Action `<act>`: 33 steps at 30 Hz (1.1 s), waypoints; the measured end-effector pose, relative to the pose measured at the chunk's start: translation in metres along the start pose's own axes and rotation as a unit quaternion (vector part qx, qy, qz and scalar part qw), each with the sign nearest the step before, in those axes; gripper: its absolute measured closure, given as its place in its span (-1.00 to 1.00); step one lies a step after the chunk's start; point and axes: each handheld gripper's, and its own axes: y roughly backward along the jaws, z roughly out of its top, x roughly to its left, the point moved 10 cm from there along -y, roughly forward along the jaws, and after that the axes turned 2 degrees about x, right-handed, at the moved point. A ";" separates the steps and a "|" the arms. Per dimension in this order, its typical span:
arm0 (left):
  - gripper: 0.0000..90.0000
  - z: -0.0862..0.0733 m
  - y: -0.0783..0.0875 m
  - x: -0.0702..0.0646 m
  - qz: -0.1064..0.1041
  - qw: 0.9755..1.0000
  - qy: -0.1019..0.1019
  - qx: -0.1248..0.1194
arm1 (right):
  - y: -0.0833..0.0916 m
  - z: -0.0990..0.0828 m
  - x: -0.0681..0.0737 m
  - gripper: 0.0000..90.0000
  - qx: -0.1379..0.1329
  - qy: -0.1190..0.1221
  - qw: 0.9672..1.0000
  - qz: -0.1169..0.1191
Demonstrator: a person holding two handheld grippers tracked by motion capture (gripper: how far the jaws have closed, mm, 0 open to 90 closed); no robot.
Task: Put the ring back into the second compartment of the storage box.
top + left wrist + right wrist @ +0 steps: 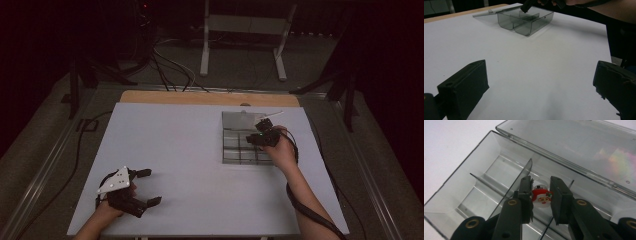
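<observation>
A clear smoky plastic compartment box (223,140) lies open on the right half of the white table (175,150), its lid (586,145) folded back. My right gripper (262,132) reaches down into a far compartment of the box (461,185). This right gripper (541,182) is shut on a small red-and-white Santa face charm (541,197), and both jaws touch it. My left gripper (154,186) rests at the table's front left, open and empty. In the left gripper view the jaws of this gripper (541,75) stand wide apart, with the box (526,21) far ahead.
Thin dividers (524,172) split the box into several compartments. A wooden strip (210,97) runs along the table's far edge. Beyond it stand a white frame (245,30) and cables (170,65) on the floor. A black cable (305,210) trails along the right forearm.
</observation>
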 end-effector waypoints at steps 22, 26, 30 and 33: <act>-0.98 0.000 0.001 0.001 0.000 1.000 0.000 0.000 | -0.007 0.003 0.007 0.06 0.007 0.020 1.000 0.014; -0.98 0.000 0.000 0.001 0.000 1.000 0.001 0.000 | 0.001 0.006 0.008 -0.10 -0.006 0.018 1.000 0.017; -0.98 0.000 0.000 0.001 0.000 1.000 0.000 0.000 | 0.008 0.010 0.010 -0.28 -0.018 0.023 0.999 0.025; -0.98 0.000 0.000 0.001 0.001 1.000 0.001 0.001 | 0.010 0.011 0.012 -0.38 -0.024 0.023 0.999 0.031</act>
